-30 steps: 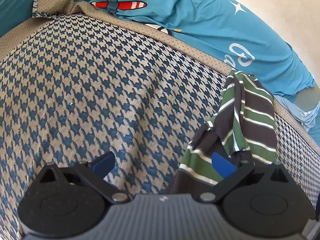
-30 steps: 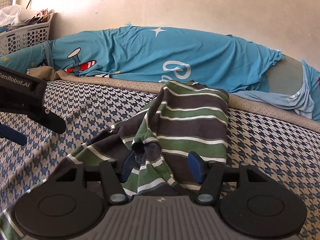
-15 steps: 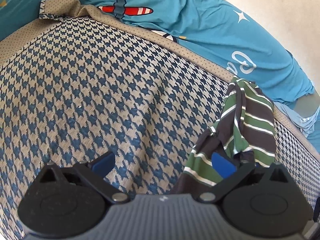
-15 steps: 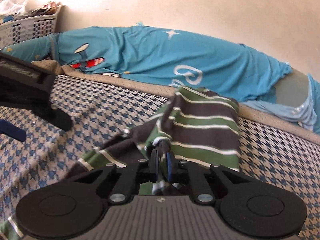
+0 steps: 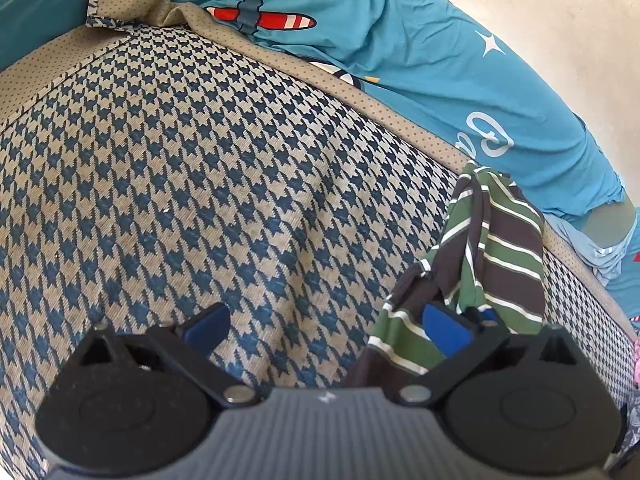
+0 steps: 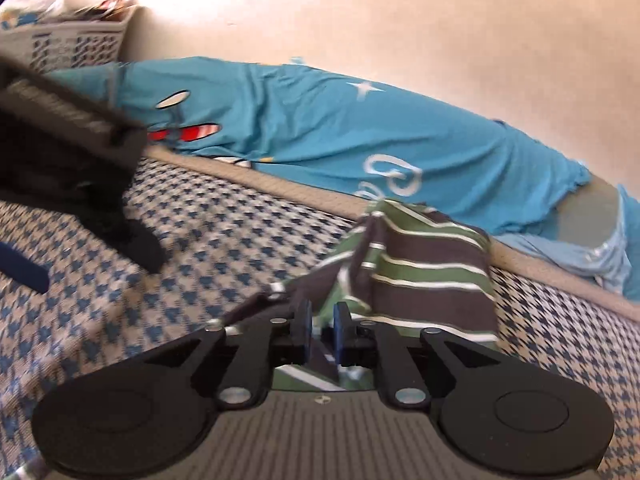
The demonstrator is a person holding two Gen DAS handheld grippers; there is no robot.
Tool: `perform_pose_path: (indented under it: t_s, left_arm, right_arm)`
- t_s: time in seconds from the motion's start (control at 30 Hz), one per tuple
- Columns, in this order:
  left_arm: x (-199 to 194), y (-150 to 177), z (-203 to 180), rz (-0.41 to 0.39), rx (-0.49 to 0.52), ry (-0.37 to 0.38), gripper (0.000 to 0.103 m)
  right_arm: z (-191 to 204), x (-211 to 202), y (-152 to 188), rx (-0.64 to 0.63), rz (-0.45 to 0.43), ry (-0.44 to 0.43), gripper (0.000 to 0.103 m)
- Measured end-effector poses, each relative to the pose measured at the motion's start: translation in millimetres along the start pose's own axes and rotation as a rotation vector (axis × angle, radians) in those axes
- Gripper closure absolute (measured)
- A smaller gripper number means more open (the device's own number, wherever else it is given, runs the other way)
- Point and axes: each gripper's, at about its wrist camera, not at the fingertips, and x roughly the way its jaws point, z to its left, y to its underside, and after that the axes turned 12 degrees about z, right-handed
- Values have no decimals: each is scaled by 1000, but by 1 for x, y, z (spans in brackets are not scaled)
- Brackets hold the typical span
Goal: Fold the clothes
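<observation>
Striped garment [image 6: 432,264], green, brown and white, lies bunched on the houndstooth bed cover [image 5: 208,184], near the tan border beside a blue printed sheet [image 5: 400,52]. Right gripper [image 6: 321,326]: blue pads drawn close, pinching a fold of the garment between them; the cloth rises from the pads toward the far edge. Left gripper [image 5: 324,326]: fingers spread wide over the bare cover, its right pad [image 5: 446,330] just beside the garment's near edge. A white basket [image 6: 68,44] stands at the far left.

A white laundry basket [image 6: 68,42] stands by the wall [image 6: 400,20], beyond the houndstooth bedspread [image 5: 200,180].
</observation>
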Motion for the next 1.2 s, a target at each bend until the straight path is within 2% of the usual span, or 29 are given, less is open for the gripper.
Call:
perform_pose_path:
  t_s: [0.03, 0.23, 0.3, 0.37, 0.4, 0.43, 0.53, 0.67, 0.77, 0.8, 0.83, 0.97, 1.2]
  left_arm:
    - [0, 0, 0, 0, -3, 4, 0]
    - [1, 1, -4, 7, 0, 10, 0]
    - [1, 1, -4, 8, 0, 10, 0]
    - [2, 0, -4, 9, -5, 12, 0]
    - [2, 0, -3, 10, -8, 11, 0]
    - [2, 0, -2, 11, -10, 11, 0]
    - [3, -1, 0, 19, -17, 15, 0]
    - [5, 0, -1, 24, -18, 9, 0]
    - [7, 0, -1, 25, -22, 7, 0]
    - [7, 0, 0, 25, -24, 6, 0]
    - [7, 0, 0, 25, -24, 5, 0]
    - [11, -1, -2, 28, -19, 0, 0]
    - [20, -3, -5, 23, 3, -24, 0]
  right_arm:
    - [-9, 3, 0, 41, 16, -8, 82]
    - [-41, 19, 2, 258, 63, -139, 66]
    - [-46, 25, 4, 308, 74, -185, 66]
    - [-46, 29, 2, 324, 80, -205, 75]
    - [-43, 30, 0, 317, 82, -206, 88]
    - [-40, 30, -2, 308, 80, -204, 90]
    - [-25, 27, -5, 248, 59, -176, 92]
    - [6, 23, -4, 79, 26, -84, 92]
    - [26, 29, 0, -52, 46, -34, 88]
    - [29, 30, 2, -78, 49, -29, 80]
    - [31, 30, 3, -92, 47, -23, 76]
    - [37, 28, 8, -150, 37, -3, 75]
    - [18, 4, 5, -77, 28, -46, 70]
